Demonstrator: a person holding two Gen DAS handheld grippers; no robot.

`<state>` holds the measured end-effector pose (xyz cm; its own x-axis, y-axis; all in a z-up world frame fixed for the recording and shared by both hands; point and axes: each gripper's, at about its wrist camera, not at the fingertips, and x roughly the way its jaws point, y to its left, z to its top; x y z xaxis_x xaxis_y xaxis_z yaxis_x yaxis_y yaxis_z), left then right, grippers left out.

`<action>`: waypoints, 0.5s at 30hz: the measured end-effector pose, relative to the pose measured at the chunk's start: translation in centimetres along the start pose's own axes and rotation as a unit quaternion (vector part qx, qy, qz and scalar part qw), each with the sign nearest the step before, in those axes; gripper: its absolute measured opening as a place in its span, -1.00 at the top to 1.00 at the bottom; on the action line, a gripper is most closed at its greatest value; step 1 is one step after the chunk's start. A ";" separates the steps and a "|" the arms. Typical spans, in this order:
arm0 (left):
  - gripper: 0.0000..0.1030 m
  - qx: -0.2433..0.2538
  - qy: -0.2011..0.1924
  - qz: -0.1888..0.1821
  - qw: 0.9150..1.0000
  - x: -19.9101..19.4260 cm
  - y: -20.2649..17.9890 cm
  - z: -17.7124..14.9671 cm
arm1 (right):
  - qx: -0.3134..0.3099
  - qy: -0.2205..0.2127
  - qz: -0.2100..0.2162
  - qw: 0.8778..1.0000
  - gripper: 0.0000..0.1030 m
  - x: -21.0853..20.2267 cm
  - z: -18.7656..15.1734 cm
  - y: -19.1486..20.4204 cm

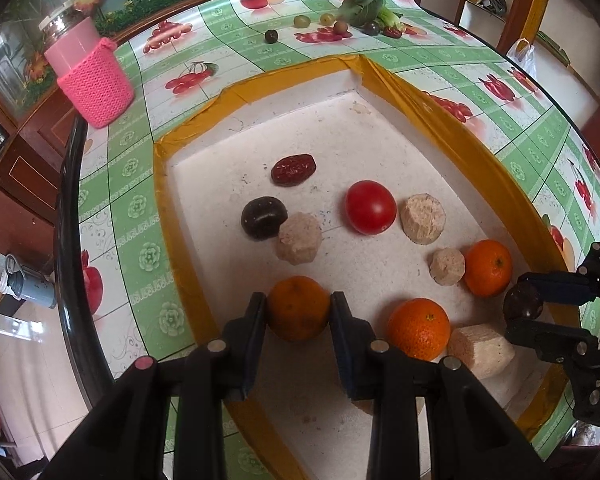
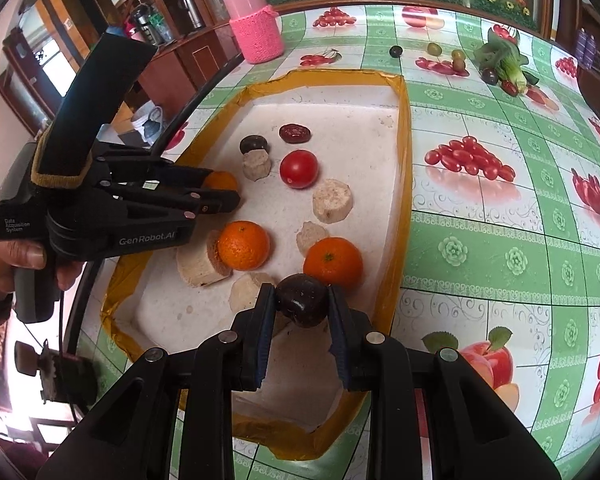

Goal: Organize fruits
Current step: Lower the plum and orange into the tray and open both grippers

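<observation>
White foam tray (image 1: 204, 184), yellow-taped rim, on our table. Left gripper (image 1: 299, 312) clamps a mandarin (image 1: 298, 308) at the tray's 7 o'clock in its own view; right gripper (image 2: 301, 300) pinches a dark plum (image 2: 302, 300) at 5 o'clock.

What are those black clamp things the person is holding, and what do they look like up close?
Both are hand-held tools of black plastic. The left gripper has long tapered jaws, silver rivets, a pistol-style handle, white lettering reading "GenRobot.AI" and "Data Acquisition System", and a black strap with a tan edge. The right gripper has dark blue ridged pads.
</observation>
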<state>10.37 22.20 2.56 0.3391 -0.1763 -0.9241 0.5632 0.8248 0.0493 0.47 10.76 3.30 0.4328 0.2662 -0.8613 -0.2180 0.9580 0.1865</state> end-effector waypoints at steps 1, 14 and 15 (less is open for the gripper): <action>0.32 0.000 0.001 -0.002 1.000 0.0 0.0 0.0 | -0.003 0.001 -0.001 1.000 0.50 0.0 0.0 0.1; 0.28 -0.001 0.006 -0.004 1.000 0.3 -0.4 0.0 | 0.004 -0.005 -0.009 1.000 0.36 0.4 0.5 0.2; 0.28 0.000 0.006 -0.005 1.000 0.3 -0.4 0.0 | 0.006 -0.006 -0.009 1.000 0.36 0.4 0.5 0.2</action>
<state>10.28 21.80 2.25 0.3249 -0.1775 -0.9290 0.5661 0.8233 0.0407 1.04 11.07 3.19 0.4474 0.2496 -0.8588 -0.2001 0.9639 0.1758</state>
